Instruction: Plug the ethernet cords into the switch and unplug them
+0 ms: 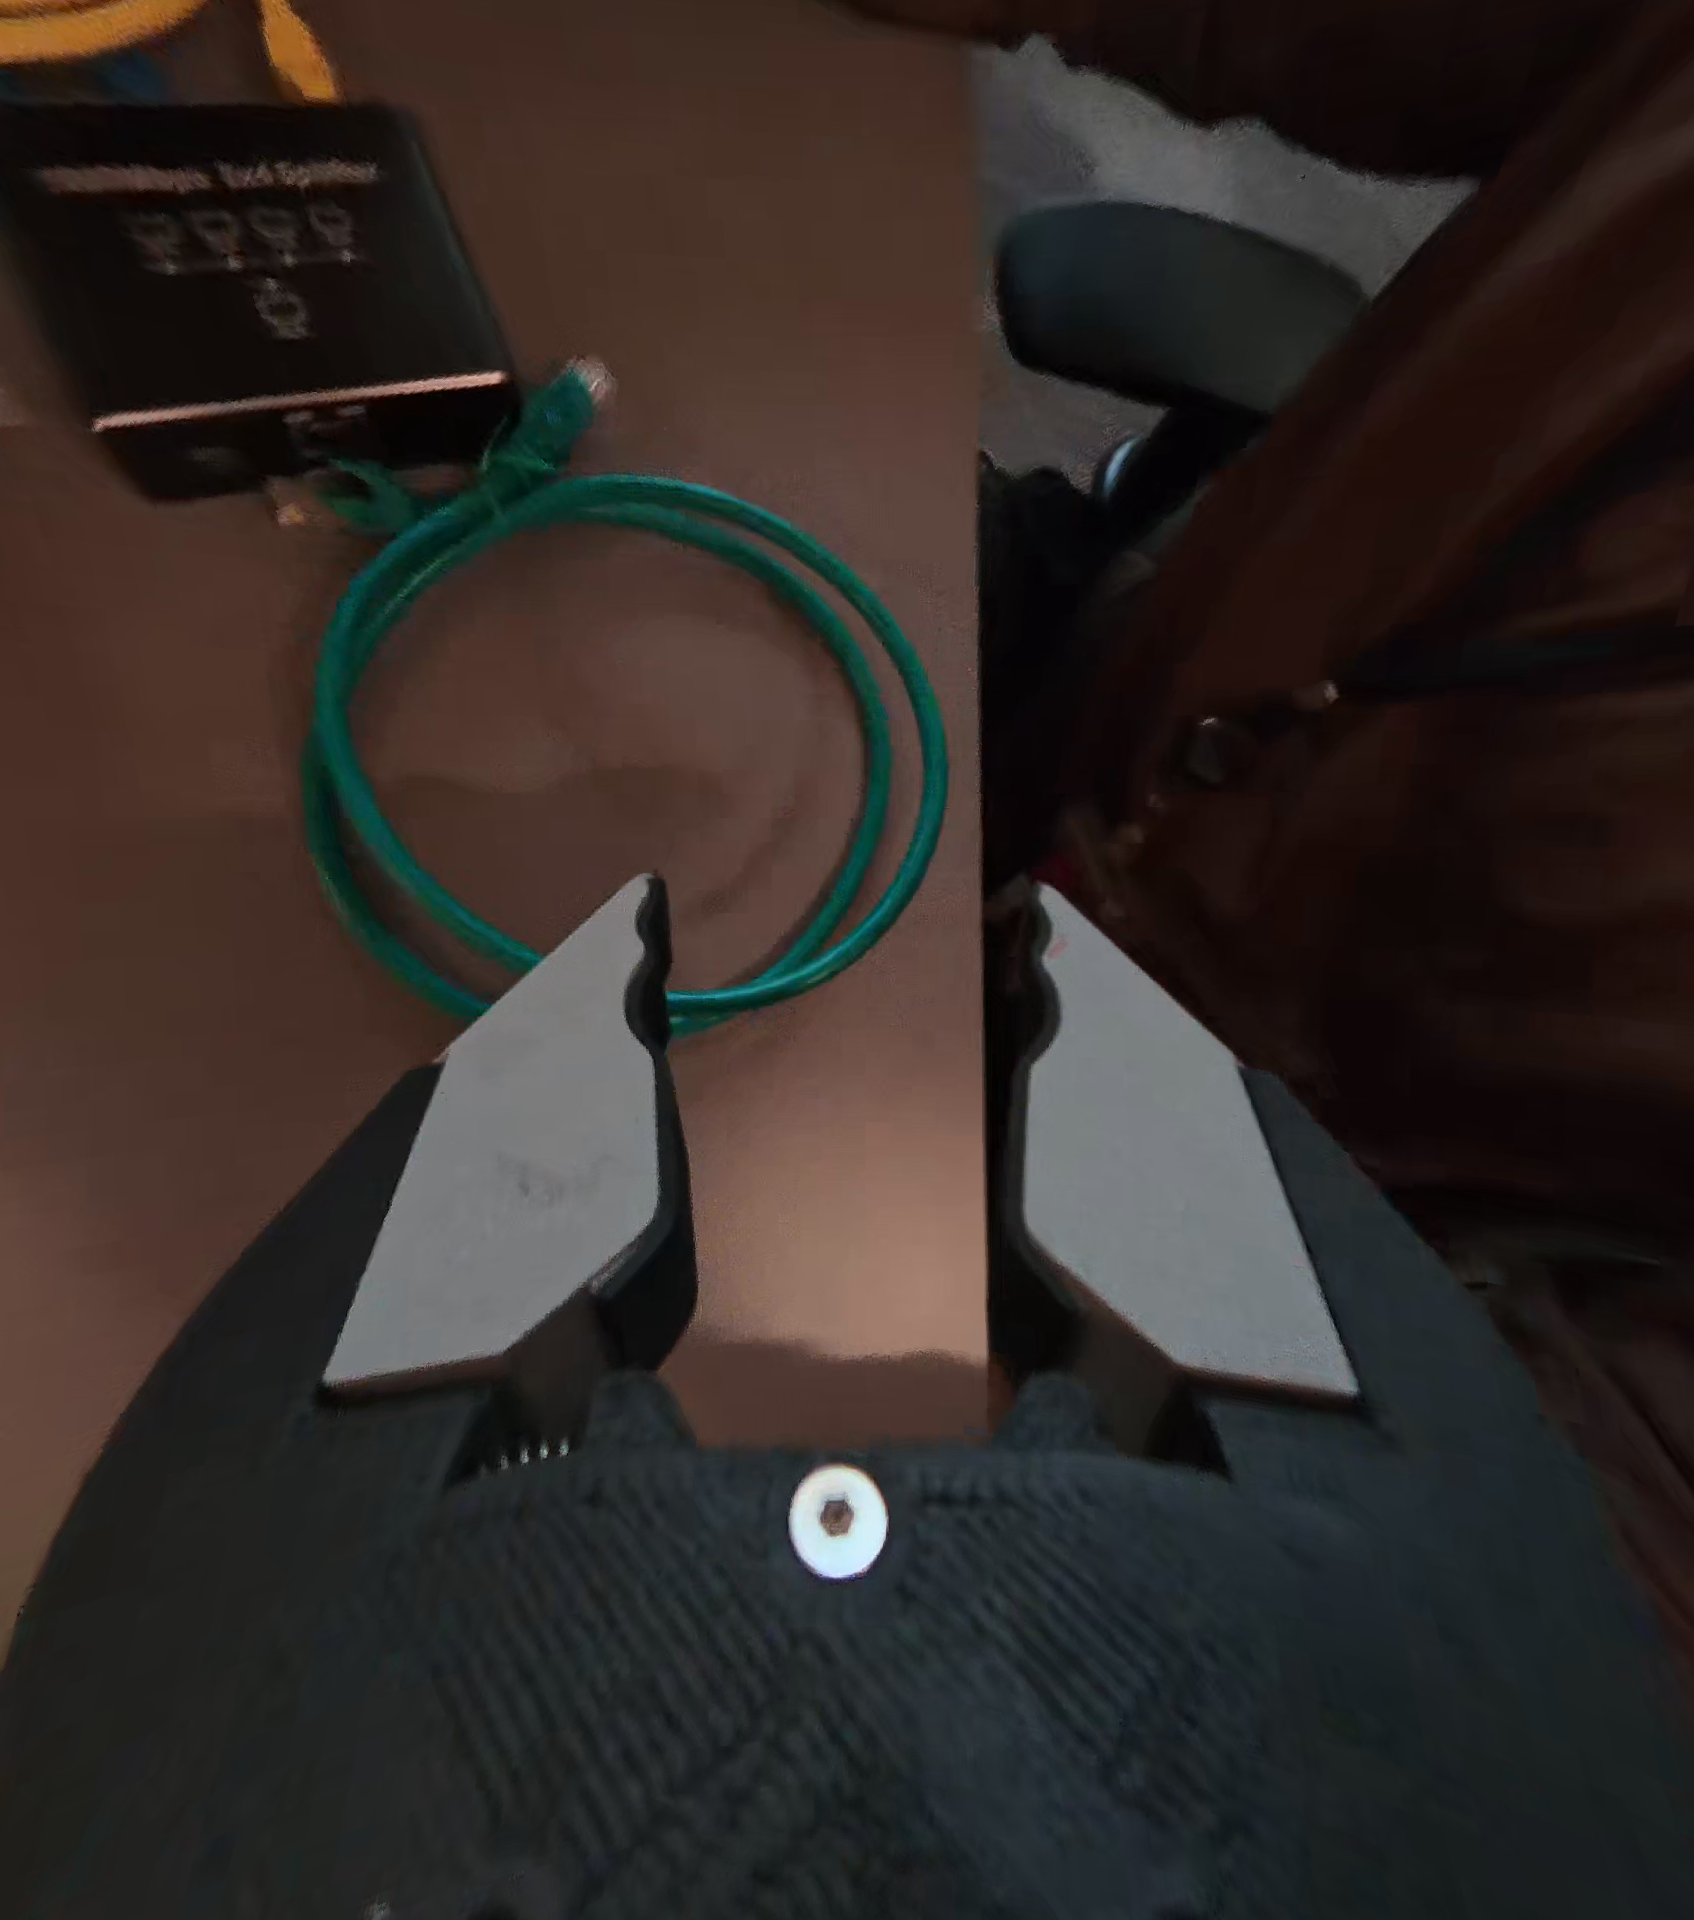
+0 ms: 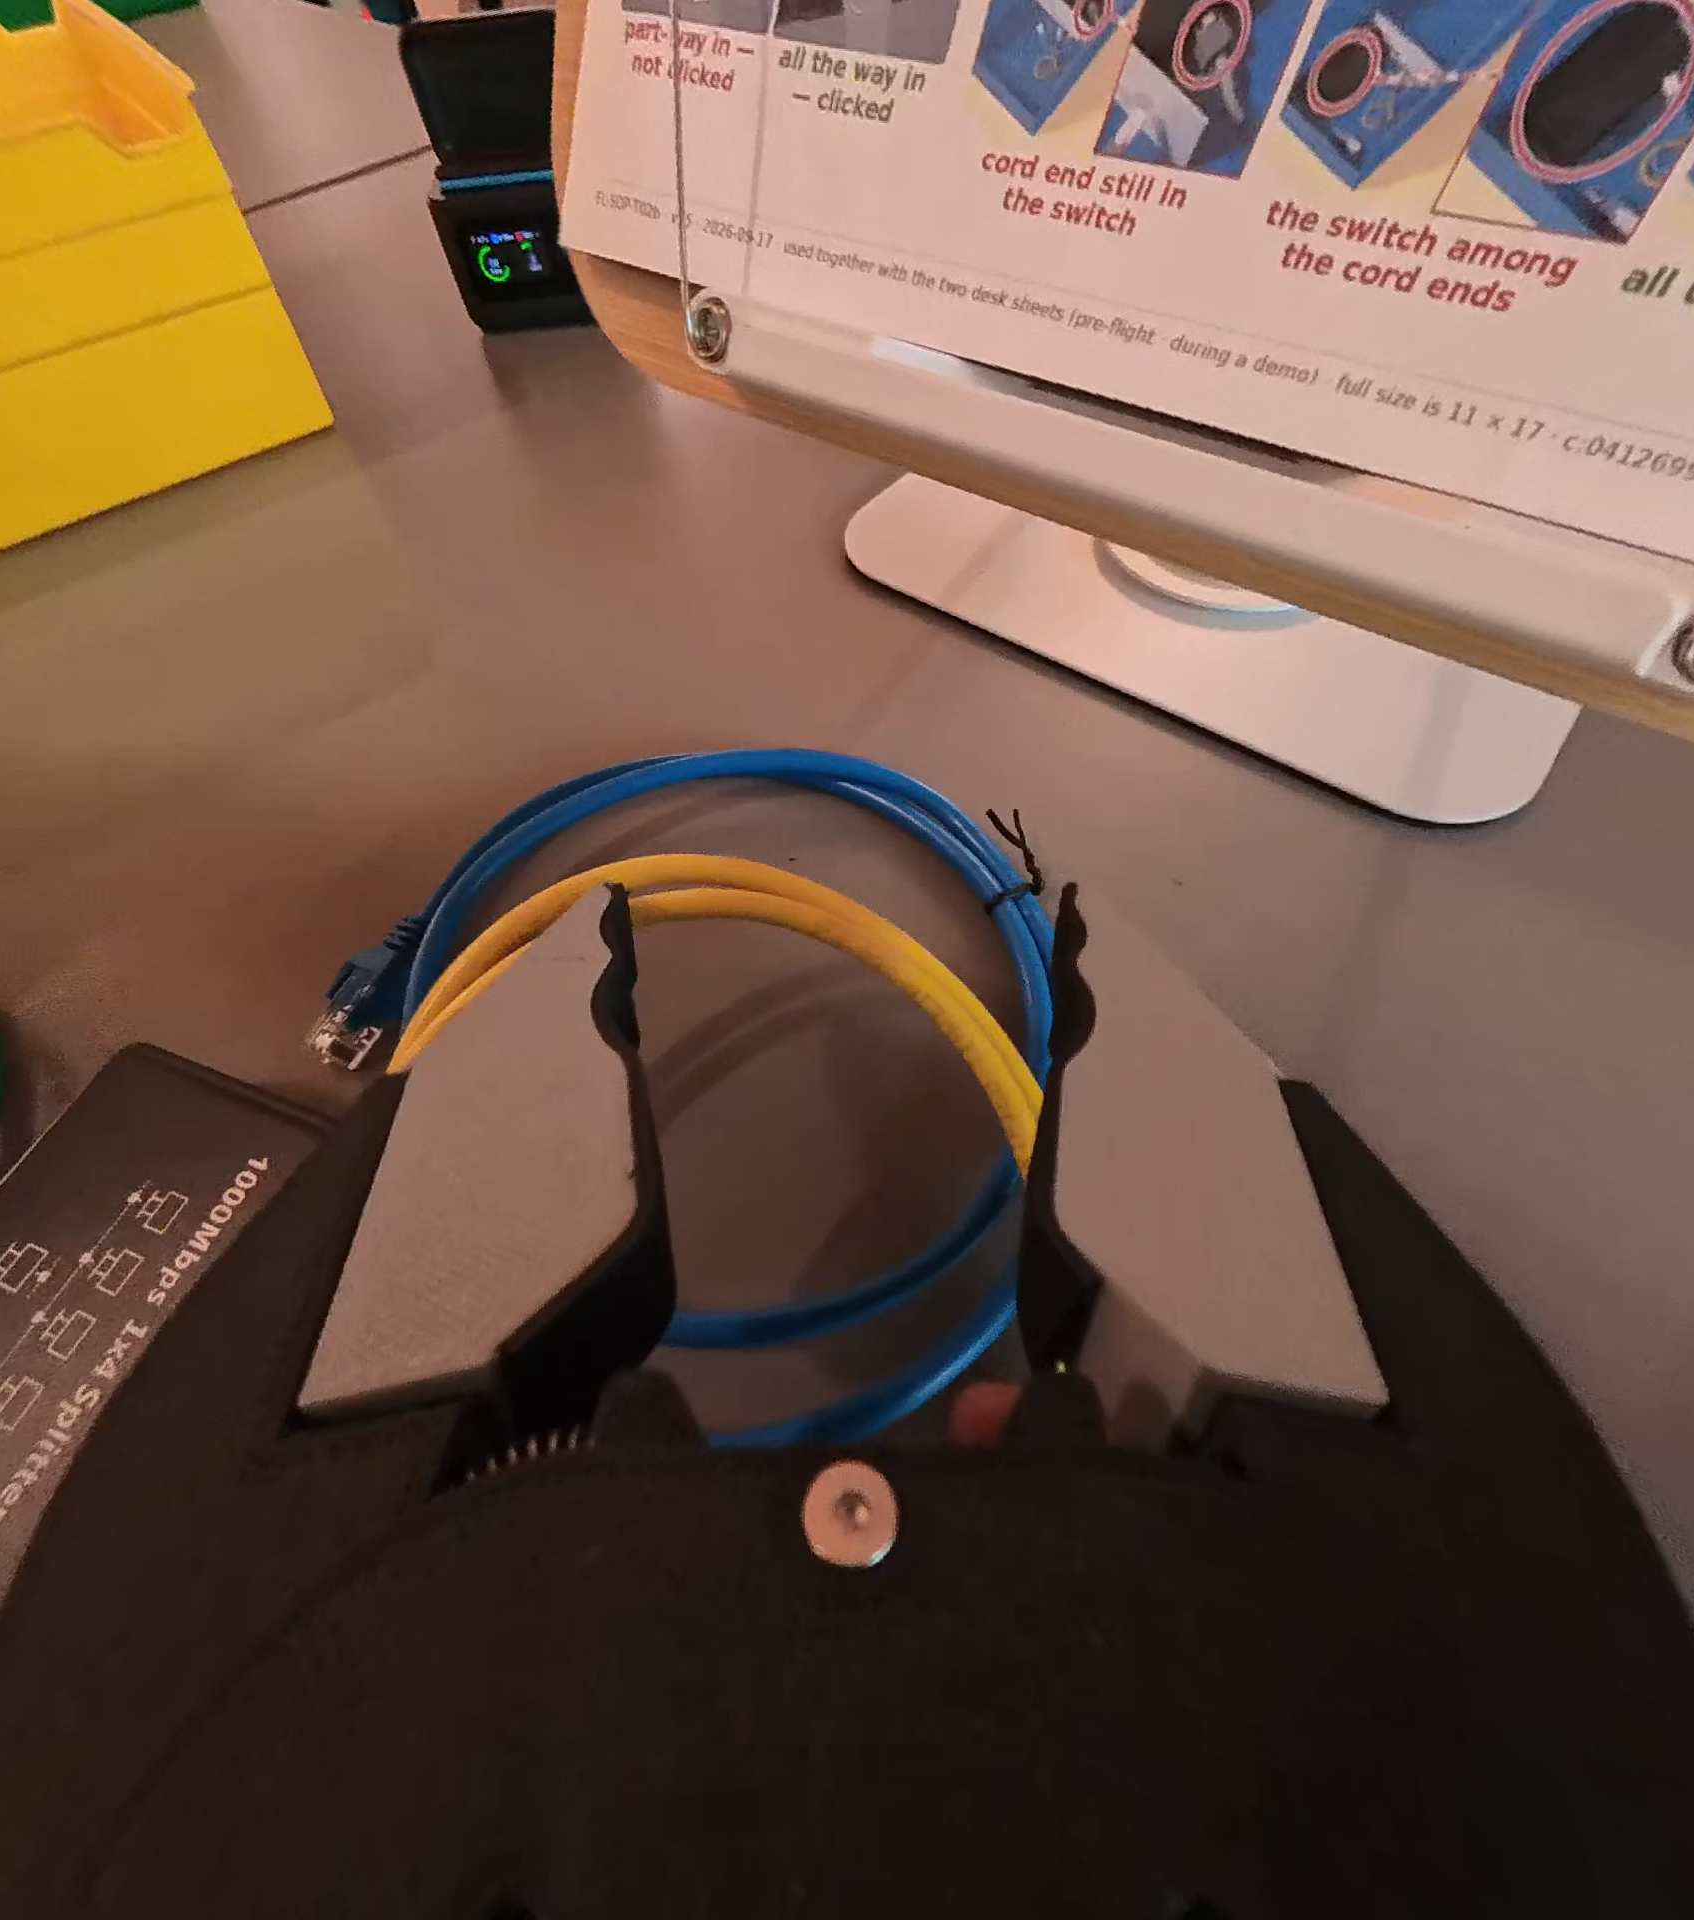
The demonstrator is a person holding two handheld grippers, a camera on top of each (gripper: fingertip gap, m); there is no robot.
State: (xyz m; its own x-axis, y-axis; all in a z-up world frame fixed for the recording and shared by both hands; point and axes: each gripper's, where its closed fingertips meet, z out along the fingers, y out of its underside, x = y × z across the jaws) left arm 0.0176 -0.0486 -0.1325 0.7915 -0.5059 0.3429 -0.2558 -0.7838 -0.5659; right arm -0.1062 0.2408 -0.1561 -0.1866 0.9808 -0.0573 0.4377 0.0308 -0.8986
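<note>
Black switch; coiled cords unplugged beside.

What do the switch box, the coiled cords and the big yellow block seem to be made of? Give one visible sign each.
Switch: probably metal or hard plastic, matte black, crisp flat faces.
Green cord, blue cord, yellow cord: smooth plastic or rubbery jackets, holding bent loops.
Yellow block: likely plastic, with fine layered ridges.

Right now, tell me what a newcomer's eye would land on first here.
The green cord coiled on the table just ahead of the open left gripper, beside the black switch. In the right wrist view, the blue cord and yellow cord loop around the open right gripper.
</note>
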